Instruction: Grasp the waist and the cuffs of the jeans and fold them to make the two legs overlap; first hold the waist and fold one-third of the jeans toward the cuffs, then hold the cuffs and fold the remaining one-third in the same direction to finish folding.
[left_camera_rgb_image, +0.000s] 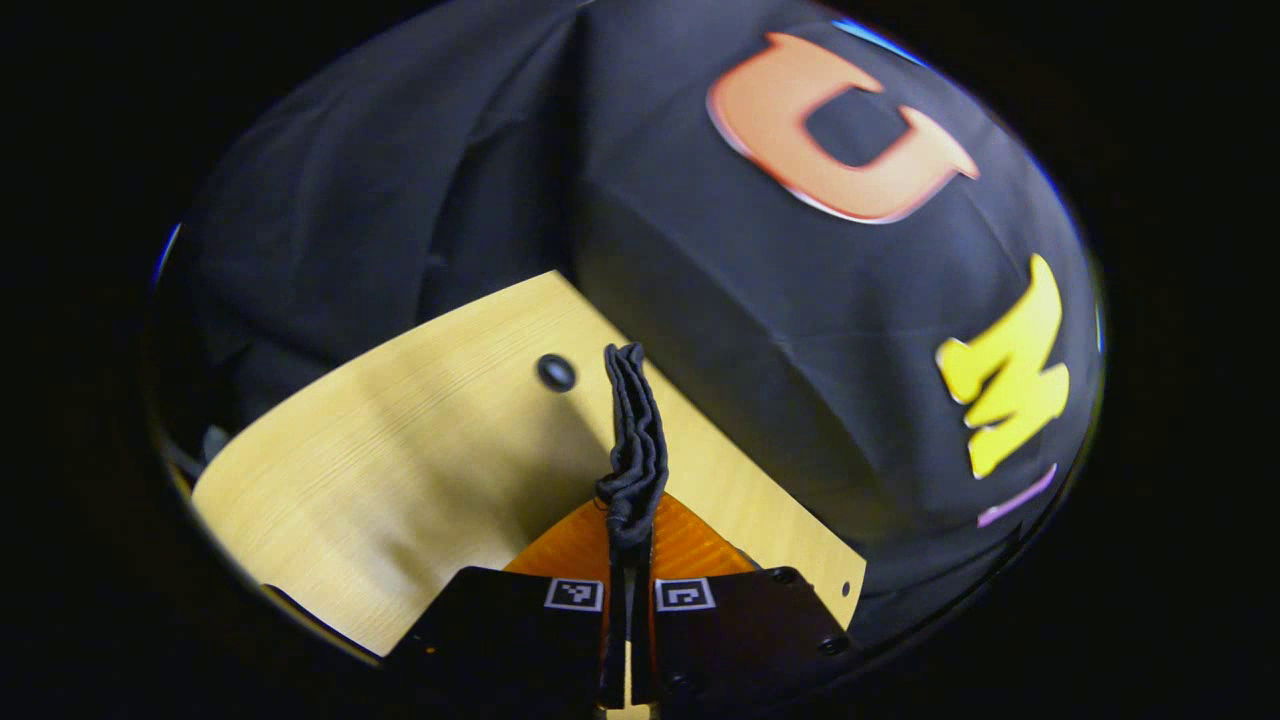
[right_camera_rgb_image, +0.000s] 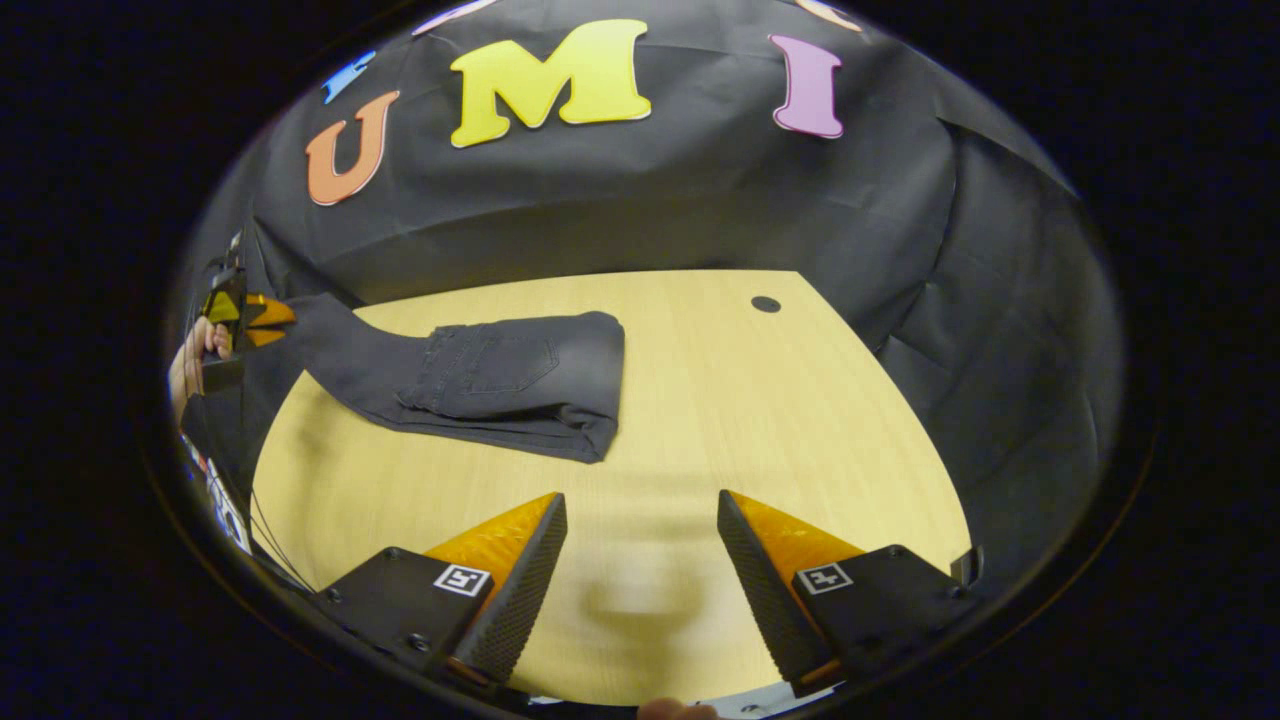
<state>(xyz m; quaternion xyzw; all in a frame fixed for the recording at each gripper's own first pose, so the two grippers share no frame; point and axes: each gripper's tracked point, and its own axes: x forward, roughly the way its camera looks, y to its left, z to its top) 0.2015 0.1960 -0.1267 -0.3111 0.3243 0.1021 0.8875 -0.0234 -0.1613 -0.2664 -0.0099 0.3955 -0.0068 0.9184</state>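
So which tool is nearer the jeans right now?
Left. The left tool is clamped on the jeans' end, lifting it. The right tool is open over bare table, apart from them.

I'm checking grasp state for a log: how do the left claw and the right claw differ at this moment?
The left claw is shut on a bunched edge of the dark jeans; the right claw stands open and holds nothing. The left claw lifts its end of the jeans off the wooden table; the right claw hovers apart from the jeans, over bare tabletop. Both point across the same table.
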